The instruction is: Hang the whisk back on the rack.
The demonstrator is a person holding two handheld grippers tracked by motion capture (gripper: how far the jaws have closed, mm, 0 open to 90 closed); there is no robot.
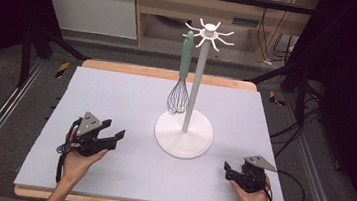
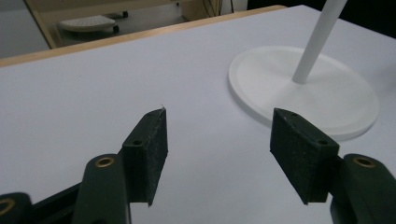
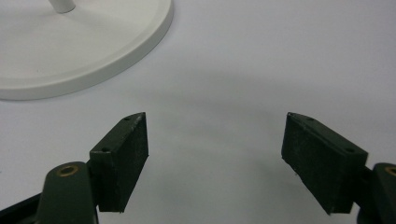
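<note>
A: Your left gripper (image 1: 113, 130) sits on the near left of the mat (image 1: 117, 94), jaws spread wide with nothing between them. It points toward the white stand (image 1: 184, 131), whose round base lies near, just up and right of the fingertips but not touching.

B: Confirmed from your left gripper view: both black pads (image 2: 149, 149) stand far apart over bare mat, and the stand's base (image 2: 327, 93) lies just past the right-hand pad with its pole rising out of the top edge.

A: And your right gripper (image 1: 229, 170), near right corner of the mat. Jaws wide too, holding nothing. The base sits up and to its left, a little farther off than from the left one.

B: In your right gripper view the base's rim (image 3: 116, 56) curves across the top left corner, clear of both pads (image 3: 123, 154).

A: Now the whisk (image 1: 182, 76). It hangs from one of the hooks at the stand's top, beside the pole, well apart from both of your grippers.

B: Pale green handle up, dark wire balloon down, hanging upright, its wires just above the base.
</note>
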